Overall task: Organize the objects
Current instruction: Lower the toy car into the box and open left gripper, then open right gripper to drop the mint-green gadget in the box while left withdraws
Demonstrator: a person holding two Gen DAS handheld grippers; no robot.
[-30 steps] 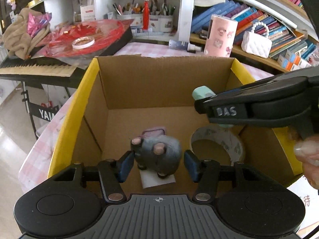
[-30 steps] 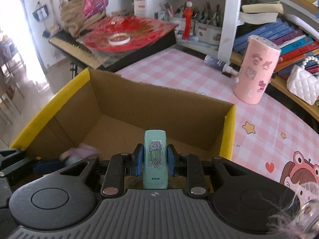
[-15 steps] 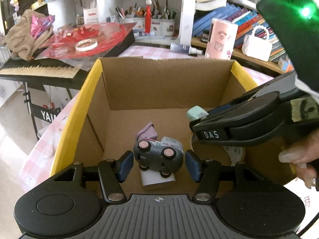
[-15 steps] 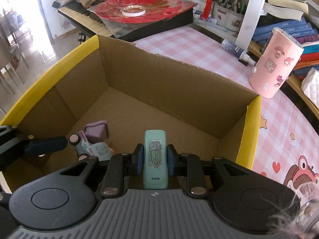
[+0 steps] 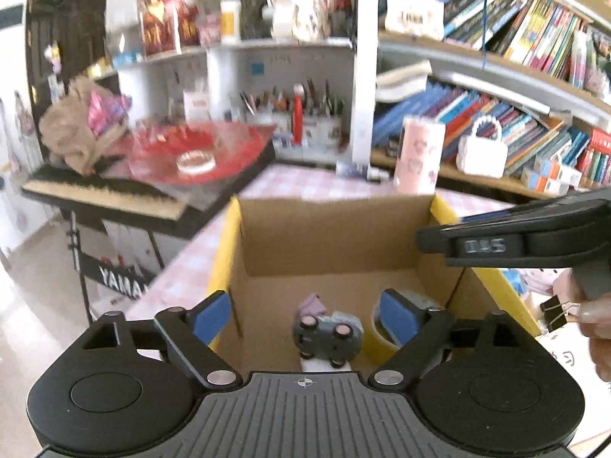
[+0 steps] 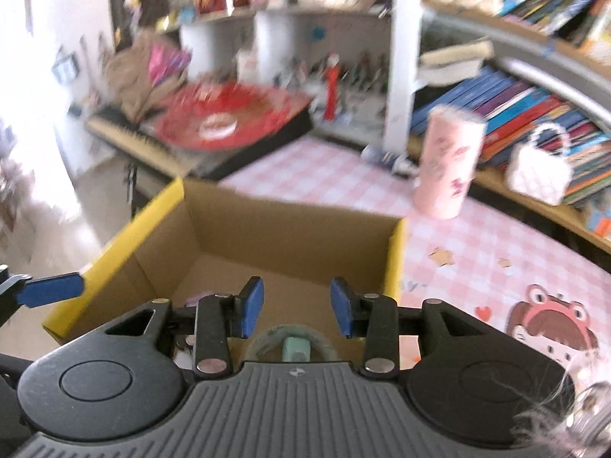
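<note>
Releasing both items into the cardboard box (image 5: 336, 244) — drop-off step judged all but complete.
Left gripper (image 5: 305, 315) and right gripper (image 6: 297, 307) are both opening, nothing between the pads; the small grey toy car (image 5: 328, 334) lies wheels-up on the matte box floor near the front wall, the mint plastic clip (image 6: 297, 348) inside the tape ring (image 6: 267, 337) beside it. Next move, by judgement: fetching another loose item from the pink checked table (image 6: 477, 252).

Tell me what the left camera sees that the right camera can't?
Only the left wrist view shows the toy car lying in the box and a black binder clip by the person's hand. Only the right wrist view shows the little mint green thing inside the tape roll, and the frog picture. Both show the cardboard box and the pink tumbler.
</note>
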